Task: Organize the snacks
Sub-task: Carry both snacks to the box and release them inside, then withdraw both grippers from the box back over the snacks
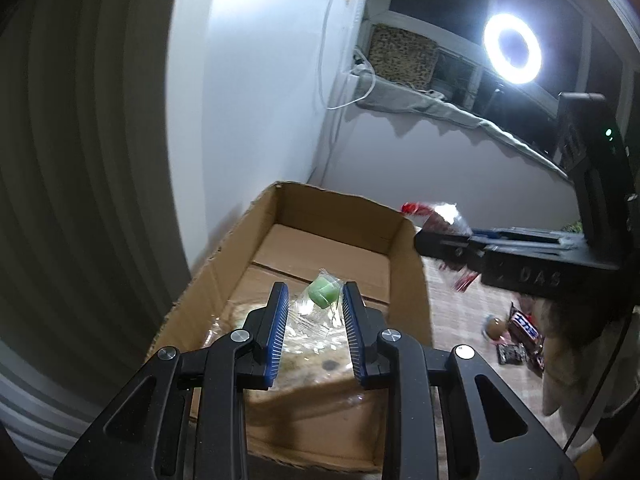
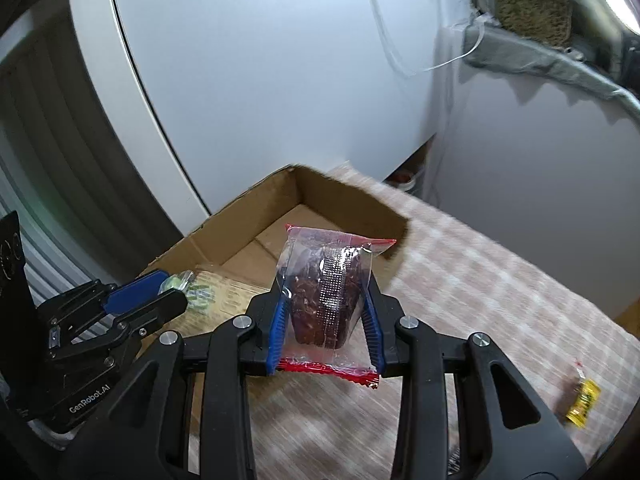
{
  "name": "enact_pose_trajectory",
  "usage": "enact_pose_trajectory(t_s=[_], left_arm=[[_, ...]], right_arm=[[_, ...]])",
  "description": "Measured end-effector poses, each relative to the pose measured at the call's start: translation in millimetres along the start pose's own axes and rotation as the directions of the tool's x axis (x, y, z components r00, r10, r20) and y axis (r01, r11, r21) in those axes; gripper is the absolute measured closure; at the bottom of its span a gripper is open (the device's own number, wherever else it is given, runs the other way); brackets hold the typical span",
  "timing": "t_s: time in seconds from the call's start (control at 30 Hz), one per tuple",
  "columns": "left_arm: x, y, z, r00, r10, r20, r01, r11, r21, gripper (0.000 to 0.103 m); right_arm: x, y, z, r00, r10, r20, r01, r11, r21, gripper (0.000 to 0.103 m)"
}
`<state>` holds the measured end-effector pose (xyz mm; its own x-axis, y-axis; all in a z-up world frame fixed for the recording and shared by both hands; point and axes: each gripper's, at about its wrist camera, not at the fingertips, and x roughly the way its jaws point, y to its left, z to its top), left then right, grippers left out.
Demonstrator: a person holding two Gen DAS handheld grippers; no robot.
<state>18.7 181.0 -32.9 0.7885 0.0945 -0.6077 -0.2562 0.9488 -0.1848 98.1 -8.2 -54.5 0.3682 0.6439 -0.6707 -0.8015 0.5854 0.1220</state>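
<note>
My left gripper [image 1: 315, 288] is shut on a clear wrapper with a green sweet [image 1: 322, 291] in it, and it hangs over the open cardboard box [image 1: 416, 280]. The right wrist view shows this gripper [image 2: 176, 286] at the left, above the box [image 2: 340, 196]. My right gripper [image 2: 325, 288] is shut on a clear packet with red edges that holds a dark brown cake [image 2: 320, 300]. It hovers by the box's near right corner, partly over the checked cloth. In the left wrist view the right gripper [image 1: 424, 240] and its packet [image 1: 440, 214] sit just beyond the box's right wall.
A flat pale packet [image 1: 304, 364] lies on the box floor. Chocolate bars [image 1: 524, 330] and a round brown sweet [image 1: 496, 326] lie on the checked cloth [image 2: 480, 280]. A yellow wrapper [image 2: 582, 400] lies near the right. A white wall stands behind the box; a ring light [image 1: 512, 48] glares.
</note>
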Motion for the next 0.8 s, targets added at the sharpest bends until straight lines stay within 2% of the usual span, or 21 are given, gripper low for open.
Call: enact_pose_trajectory(t_s=[0.3,0.37,0.4,0.47,0.53,0.57,0.8], left_arm=[[7,7,-3,1.000,0.016,-0.018,-0.017,1.000,-0.021,0.074],[9,7,-3,1.000,0.020,-0.023,-0.021,1.000,-0.022,0.072],[10,7,-2,0.999,0.024,-0.030,-0.025,0.999,-0.023,0.066],[12,4,-1,0.999,0.029,-0.034,-0.030,0.999,-0.024,0.061],[12,4,-1,0.999,0.033,-0.036,-0.034,0.999,-0.029,0.056],[12,4,-1,0.999,0.036,-0.037,-0.038,0.999,-0.034,0.050],[3,-1,0,1.000,0.020,-0.012,-0.020,0.999,-0.042,0.050]], right_arm=[[37,9,5,0.998,0.031,-0.063,-0.031,1.000,0.006,0.068],[37,8,5,0.997,0.027,-0.066,-0.027,1.000,0.002,0.062],[37,9,5,0.998,0.023,-0.065,-0.023,1.000,0.002,0.059],[35,8,5,0.999,0.011,-0.053,-0.011,1.000,0.004,0.039],[30,6,6,0.999,0.014,-0.036,-0.013,1.000,0.008,0.033],[28,6,6,0.999,0.011,-0.032,-0.011,1.000,0.008,0.033],[8,-4,4,1.000,-0.006,-0.007,0.006,1.000,0.021,0.032]])
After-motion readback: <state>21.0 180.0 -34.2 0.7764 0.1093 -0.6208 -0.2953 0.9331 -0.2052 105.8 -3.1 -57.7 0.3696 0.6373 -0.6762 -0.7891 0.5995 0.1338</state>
